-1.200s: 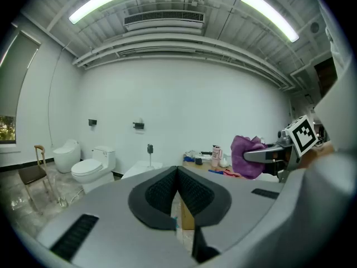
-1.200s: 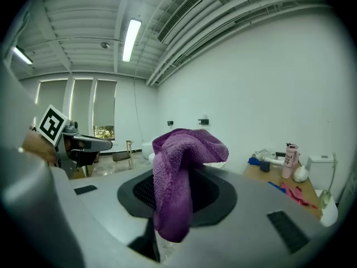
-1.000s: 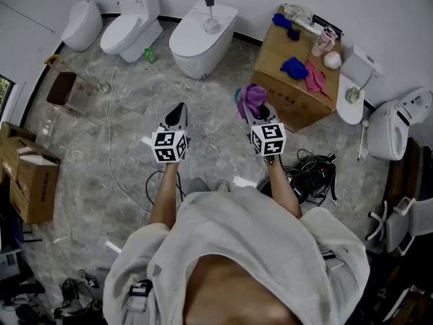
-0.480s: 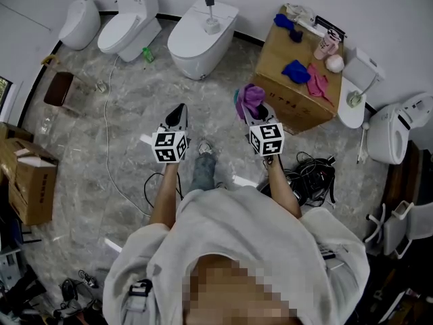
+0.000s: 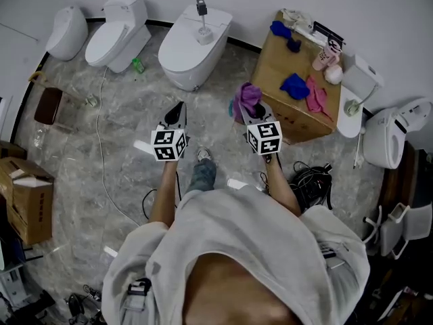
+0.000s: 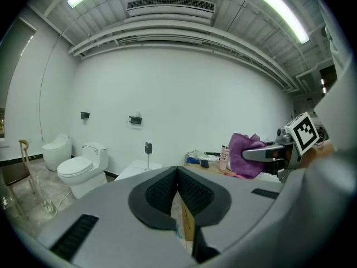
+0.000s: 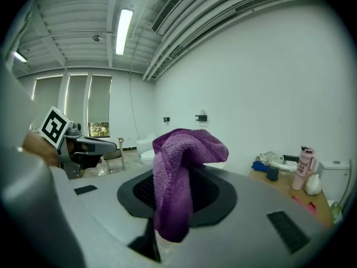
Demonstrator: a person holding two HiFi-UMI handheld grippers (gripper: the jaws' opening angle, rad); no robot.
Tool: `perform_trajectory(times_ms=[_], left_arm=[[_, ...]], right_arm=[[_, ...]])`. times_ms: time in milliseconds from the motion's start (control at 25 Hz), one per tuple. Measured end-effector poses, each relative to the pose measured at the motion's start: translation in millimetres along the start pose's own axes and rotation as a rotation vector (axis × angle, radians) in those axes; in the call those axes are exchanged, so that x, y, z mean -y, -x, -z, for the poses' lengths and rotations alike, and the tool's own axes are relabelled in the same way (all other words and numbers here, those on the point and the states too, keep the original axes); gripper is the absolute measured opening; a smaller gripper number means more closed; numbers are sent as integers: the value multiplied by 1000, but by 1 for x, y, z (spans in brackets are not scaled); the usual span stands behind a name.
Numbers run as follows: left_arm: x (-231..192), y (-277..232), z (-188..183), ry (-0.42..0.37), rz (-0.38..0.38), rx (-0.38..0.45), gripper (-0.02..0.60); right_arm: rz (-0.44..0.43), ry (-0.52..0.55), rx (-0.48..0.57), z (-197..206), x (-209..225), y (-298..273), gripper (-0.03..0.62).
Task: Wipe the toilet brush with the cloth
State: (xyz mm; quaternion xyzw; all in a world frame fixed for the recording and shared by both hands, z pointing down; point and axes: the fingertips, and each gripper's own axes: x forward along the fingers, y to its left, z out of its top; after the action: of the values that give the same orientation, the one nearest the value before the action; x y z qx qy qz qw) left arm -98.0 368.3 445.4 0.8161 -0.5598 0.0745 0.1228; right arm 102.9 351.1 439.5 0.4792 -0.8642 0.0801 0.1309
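The toilet brush (image 5: 201, 17) stands upright in its holder on the closed lid of the middle white toilet (image 5: 183, 53), and shows far off as a toilet brush (image 6: 148, 151) in the left gripper view. My right gripper (image 5: 251, 108) is shut on a purple cloth (image 5: 248, 96), which drapes over the jaws as the purple cloth (image 7: 177, 177). My left gripper (image 5: 177, 108) is shut with nothing in it; its jaws (image 6: 177, 171) meet. Both grippers hang side by side over the floor, well short of the toilet.
Two more toilets (image 5: 115, 36) stand at the back left. A cardboard box (image 5: 291, 100) at the right carries blue and pink cloths and a pink bottle (image 5: 322, 55). A white cable (image 5: 100, 147) runs across the marble floor. Toilet parts (image 5: 396, 134) lie at the right, another carton (image 5: 27, 202) at the left.
The person has stepped toward the toilets, which now sit lower in the head view; a foot shows between the arms. Both grippers keep their hold and spacing.
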Motion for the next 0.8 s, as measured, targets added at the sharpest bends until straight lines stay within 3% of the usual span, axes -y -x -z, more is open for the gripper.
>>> perform_trajectory(times_ms=[440,800], left_arm=[[-69,-117,-55,-9,42,10,18],[-127,-185,-74,-9,64,7,18]], right_arm=[[42,2,8,-54,52,-114,123],[63,2,4,-74,69,-194,123]])
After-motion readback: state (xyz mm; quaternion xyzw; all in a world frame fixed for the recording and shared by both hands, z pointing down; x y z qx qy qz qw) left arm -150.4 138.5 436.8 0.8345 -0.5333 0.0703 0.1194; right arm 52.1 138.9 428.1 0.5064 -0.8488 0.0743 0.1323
